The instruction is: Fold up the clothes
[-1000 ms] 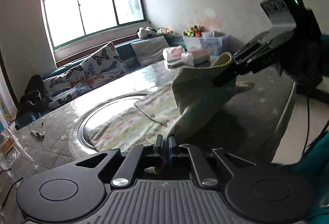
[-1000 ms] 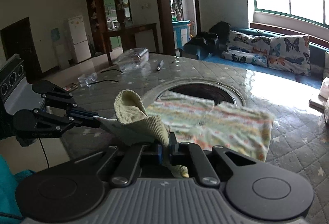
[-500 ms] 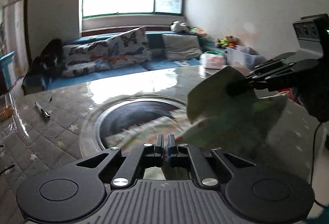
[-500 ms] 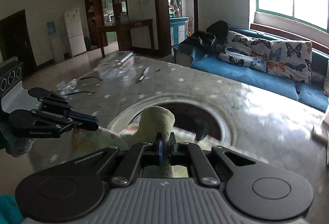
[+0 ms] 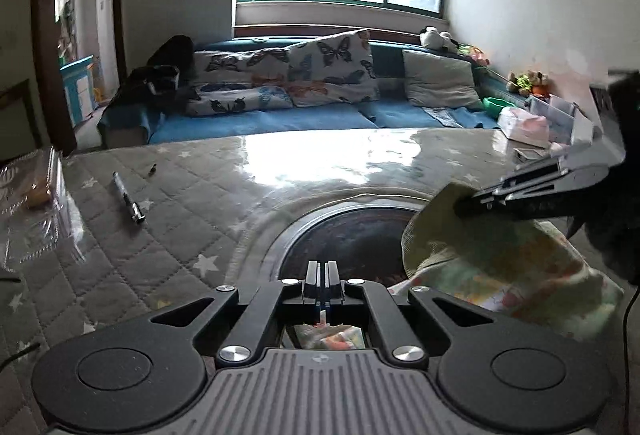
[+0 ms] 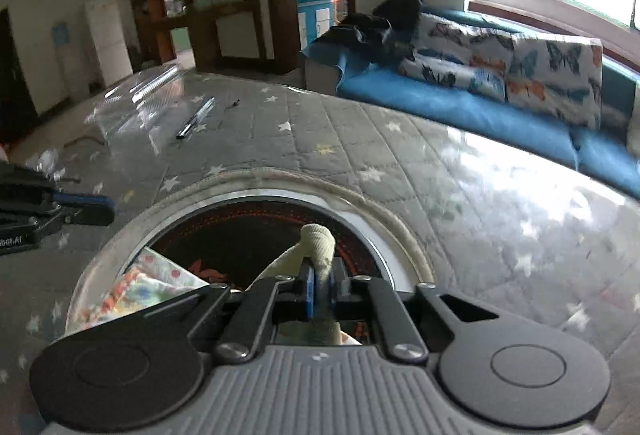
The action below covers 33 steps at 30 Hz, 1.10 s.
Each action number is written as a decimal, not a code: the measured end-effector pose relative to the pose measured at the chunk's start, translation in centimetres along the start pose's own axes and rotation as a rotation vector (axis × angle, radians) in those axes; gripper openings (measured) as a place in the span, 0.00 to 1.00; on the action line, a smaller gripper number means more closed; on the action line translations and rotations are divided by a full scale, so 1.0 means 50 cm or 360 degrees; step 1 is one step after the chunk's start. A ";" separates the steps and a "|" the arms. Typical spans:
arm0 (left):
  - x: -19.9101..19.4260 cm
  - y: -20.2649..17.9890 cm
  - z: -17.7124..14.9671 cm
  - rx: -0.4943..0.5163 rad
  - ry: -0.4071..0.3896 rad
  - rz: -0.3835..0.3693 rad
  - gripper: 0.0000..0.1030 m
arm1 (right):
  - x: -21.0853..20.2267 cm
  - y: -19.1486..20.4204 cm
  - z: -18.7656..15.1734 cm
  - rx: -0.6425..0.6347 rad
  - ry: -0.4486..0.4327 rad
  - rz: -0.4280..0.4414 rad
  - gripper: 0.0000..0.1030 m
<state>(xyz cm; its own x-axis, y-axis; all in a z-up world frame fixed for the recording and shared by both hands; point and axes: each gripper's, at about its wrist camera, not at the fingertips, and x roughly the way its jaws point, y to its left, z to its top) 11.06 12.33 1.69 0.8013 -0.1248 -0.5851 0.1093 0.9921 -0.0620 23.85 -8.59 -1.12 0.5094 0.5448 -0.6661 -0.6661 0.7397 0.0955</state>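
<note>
A pale green garment with a colourful print (image 5: 500,267) is held up over the round dark inset (image 5: 352,235) of the table. My left gripper (image 5: 322,271) is shut on its edge; printed cloth shows under the fingers. My right gripper (image 6: 318,275) is shut on the ribbed pale cuff (image 6: 318,239). In the left wrist view the right gripper (image 5: 464,205) pinches the garment's top at the right. In the right wrist view the left gripper (image 6: 100,209) is at the left, with printed cloth (image 6: 140,283) below it.
The table has a grey quilted star-pattern cover (image 5: 180,203) under clear plastic. A pen (image 5: 128,197) and a clear plastic box (image 5: 32,195) lie at the left. Tissue packs and boxes (image 5: 524,125) stand at the far right. A blue sofa with butterfly cushions (image 5: 304,87) is behind.
Both grippers have swung the garment forward over the round inset. The cloth that lay spread across the table is now bunched under and between the grippers.
</note>
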 end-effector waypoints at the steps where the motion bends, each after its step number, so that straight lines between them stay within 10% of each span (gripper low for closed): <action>1: -0.001 -0.007 -0.001 -0.0004 0.0006 -0.0030 0.02 | -0.005 -0.003 -0.003 0.0006 -0.0011 -0.0013 0.13; 13: 0.021 -0.164 -0.024 0.0087 0.0121 -0.0439 0.05 | -0.143 -0.031 -0.090 -0.0012 0.0052 -0.0200 0.38; 26: 0.101 -0.187 -0.039 0.0032 0.0258 -0.0345 0.08 | -0.146 -0.100 -0.166 0.0249 0.0015 -0.0158 0.36; 33: 0.085 -0.186 -0.033 0.0013 0.0224 -0.0330 0.26 | -0.116 -0.107 -0.183 0.0336 -0.0014 -0.0122 0.22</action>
<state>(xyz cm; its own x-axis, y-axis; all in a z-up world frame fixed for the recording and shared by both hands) 12.45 2.61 -1.55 0.6712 -0.3219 -0.6677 0.2679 0.9452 -0.1864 19.46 -19.31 -4.52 0.5597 0.4866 -0.6708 -0.4968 0.8449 0.1984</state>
